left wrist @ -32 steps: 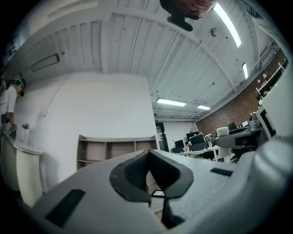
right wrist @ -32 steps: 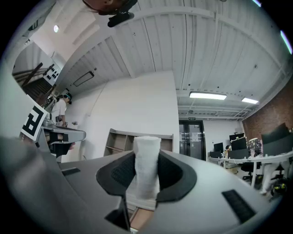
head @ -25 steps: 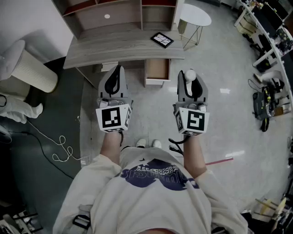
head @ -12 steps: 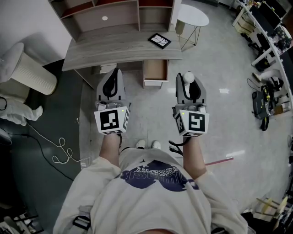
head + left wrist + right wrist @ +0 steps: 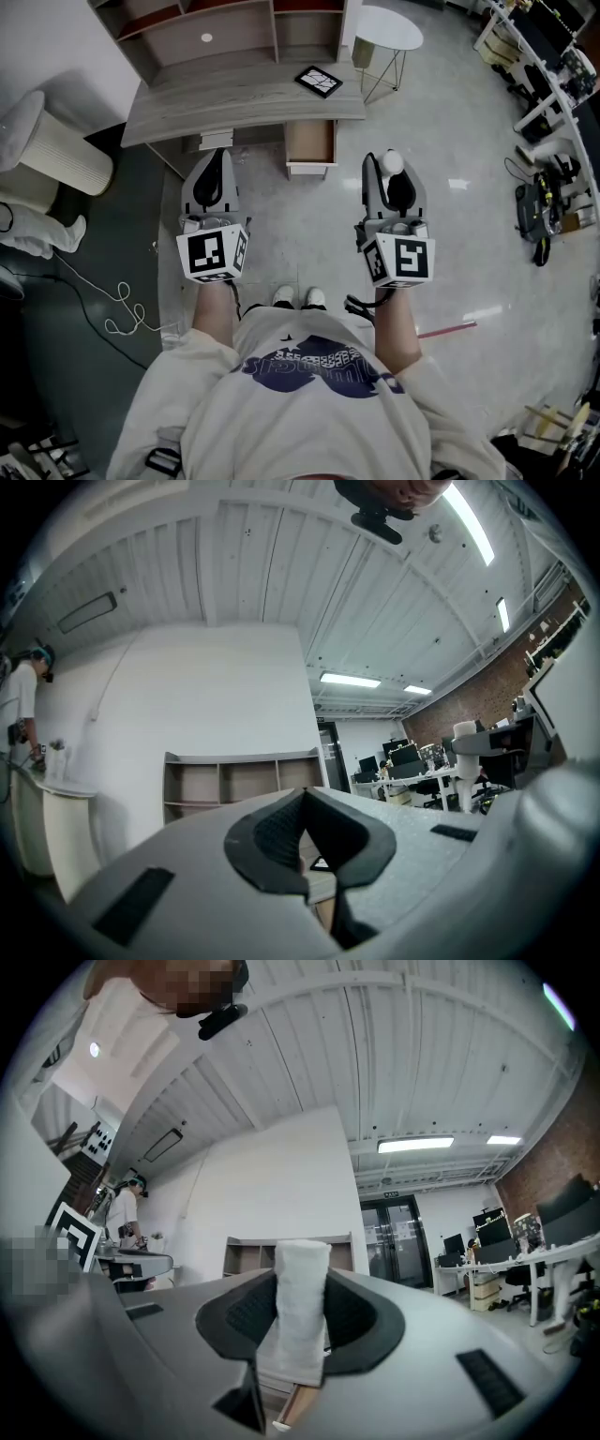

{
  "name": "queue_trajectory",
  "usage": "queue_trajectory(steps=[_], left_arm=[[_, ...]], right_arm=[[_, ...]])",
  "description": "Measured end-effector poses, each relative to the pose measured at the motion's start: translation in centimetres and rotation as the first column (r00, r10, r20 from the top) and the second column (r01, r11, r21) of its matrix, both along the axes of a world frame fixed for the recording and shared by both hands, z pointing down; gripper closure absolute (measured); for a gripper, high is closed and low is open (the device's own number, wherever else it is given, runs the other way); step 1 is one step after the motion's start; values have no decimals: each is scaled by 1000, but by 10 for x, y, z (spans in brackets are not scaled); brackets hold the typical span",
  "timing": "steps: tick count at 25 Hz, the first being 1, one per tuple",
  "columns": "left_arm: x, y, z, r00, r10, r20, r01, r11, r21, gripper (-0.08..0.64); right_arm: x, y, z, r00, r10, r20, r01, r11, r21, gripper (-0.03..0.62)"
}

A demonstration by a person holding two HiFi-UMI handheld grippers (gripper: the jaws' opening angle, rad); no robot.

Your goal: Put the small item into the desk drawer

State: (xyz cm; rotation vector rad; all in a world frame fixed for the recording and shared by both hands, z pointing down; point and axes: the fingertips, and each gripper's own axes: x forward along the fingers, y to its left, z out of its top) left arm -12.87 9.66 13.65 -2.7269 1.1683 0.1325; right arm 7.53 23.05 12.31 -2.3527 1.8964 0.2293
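Observation:
The small item is a white roll (image 5: 392, 162), upright between the pads of my right gripper (image 5: 390, 173), well short of the desk. In the right gripper view the white roll (image 5: 300, 1307) fills the gap of the right gripper (image 5: 302, 1321); both pads still press on it while the jaws are opening slightly. The desk drawer (image 5: 310, 142) stands pulled out under the grey desk (image 5: 234, 101), ahead and between both grippers. My left gripper (image 5: 213, 161) is shut with nothing in it; in the left gripper view, the left gripper (image 5: 302, 803) shows its pads meeting.
A dark framed tablet-like thing (image 5: 319, 81) lies on the desk's right end. Open shelving (image 5: 225, 23) rises behind the desk. A round white side table (image 5: 389, 28) stands to the right, a ribbed white bin (image 5: 58, 150) to the left, a loose cable (image 5: 127, 309) on the floor.
Both grippers have drawn back from the desk and downward in view; the left one moved left as well. The roll stays in the right gripper.

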Motion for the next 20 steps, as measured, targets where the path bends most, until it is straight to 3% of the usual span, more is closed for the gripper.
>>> queue_trajectory(steps=[12, 20], left_arm=[[11, 23, 7, 993, -103, 63, 102, 995, 19, 551], [12, 4, 14, 989, -136, 64, 137, 991, -1, 552]], right_arm=[[41, 6, 22, 997, -70, 34, 71, 997, -28, 463], [49, -17, 29, 995, -89, 45, 91, 995, -41, 463]])
